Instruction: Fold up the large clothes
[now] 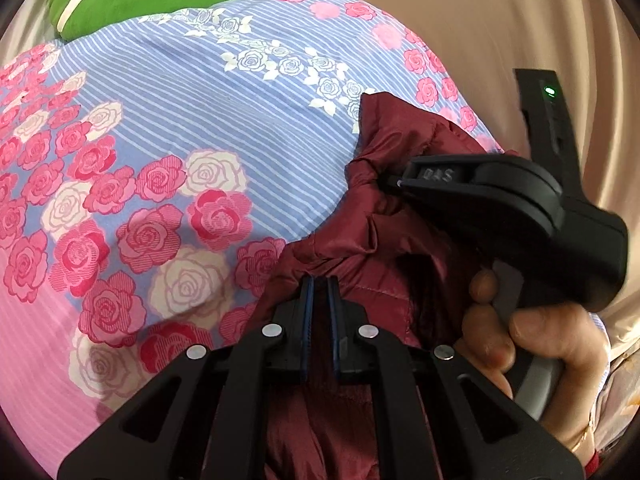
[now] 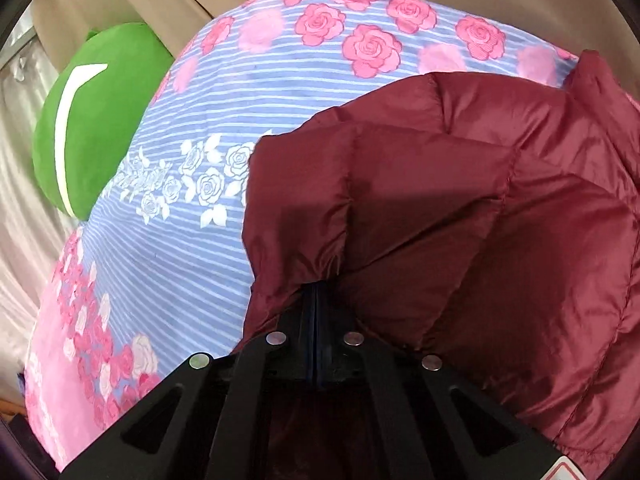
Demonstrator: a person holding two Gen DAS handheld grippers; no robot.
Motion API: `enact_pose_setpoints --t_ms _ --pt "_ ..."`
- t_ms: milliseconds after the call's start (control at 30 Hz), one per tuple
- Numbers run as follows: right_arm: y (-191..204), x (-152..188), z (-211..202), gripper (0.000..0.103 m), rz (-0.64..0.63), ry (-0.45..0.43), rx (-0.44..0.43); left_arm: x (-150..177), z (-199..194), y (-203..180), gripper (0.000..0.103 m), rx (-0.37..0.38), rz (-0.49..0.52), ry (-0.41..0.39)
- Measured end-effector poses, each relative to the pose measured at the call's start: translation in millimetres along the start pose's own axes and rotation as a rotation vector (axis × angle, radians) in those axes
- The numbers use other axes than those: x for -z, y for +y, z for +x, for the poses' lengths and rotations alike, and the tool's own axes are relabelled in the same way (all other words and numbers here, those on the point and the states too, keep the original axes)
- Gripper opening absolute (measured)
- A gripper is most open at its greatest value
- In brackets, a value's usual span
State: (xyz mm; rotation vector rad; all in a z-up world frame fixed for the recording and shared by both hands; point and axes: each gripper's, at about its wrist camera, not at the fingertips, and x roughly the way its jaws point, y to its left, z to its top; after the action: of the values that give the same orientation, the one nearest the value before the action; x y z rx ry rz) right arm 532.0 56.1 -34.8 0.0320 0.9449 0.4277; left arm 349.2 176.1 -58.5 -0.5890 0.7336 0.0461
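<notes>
Glossy quilted jacket [image 2: 460, 208], matt cotton sheet [image 2: 208, 264]

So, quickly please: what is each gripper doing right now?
Left gripper: shut on the maroon jacket.
Right gripper: shut on the maroon jacket.

Rose-patterned striped bedsheet [image 1: 208, 120]; green plush cushion [image 2: 100, 132] at its edge, beige curtain [image 1: 500, 32] behind

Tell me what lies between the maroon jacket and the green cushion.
Only the rose-print bedsheet. In the right wrist view it runs bare from the maroon jacket to the green cushion, with nothing lying on that stretch.
</notes>
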Motion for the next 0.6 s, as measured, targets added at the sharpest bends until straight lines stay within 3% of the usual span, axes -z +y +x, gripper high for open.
enact_pose_setpoints --t_ms 67,167,233,267,367,467,533,600 --pt "0.7 7.3 -17.9 0.000 -0.015 -0.017 -0.005 -1.6 0.3 7.3 0.007 0.041 -0.037 0.003" --pt "-12.8 30.1 -68.1 0.010 -0.016 -0.091 -0.044 -6.4 3.3 26.6 0.006 0.146 -0.137 0.027" --pt "-42.7 57.7 -113.6 0.019 0.009 -0.134 -0.031 -10.0 3.1 33.2 0.008 0.179 -0.177 0.042" --pt "-53.2 66.2 -126.5 0.028 0.019 -0.143 -0.014 -12.8 1.3 34.8 0.014 0.196 -0.191 0.044" --pt "-118.7 117.4 -199.1 0.048 0.110 -0.247 0.145 -17.0 -3.4 37.8 0.037 0.232 -0.239 0.039" --pt "-185.4 166.0 -253.6 0.061 0.241 -0.331 0.353 -20.6 1.0 39.9 0.044 0.255 -0.291 0.069" --pt "-223.2 183.4 -270.0 0.062 0.351 -0.331 0.380 -22.2 7.1 37.1 0.046 0.254 -0.307 0.087" --pt "-255.4 190.8 -273.5 0.062 0.442 -0.306 0.346 -24.5 13.2 27.8 0.048 0.229 -0.290 0.099"
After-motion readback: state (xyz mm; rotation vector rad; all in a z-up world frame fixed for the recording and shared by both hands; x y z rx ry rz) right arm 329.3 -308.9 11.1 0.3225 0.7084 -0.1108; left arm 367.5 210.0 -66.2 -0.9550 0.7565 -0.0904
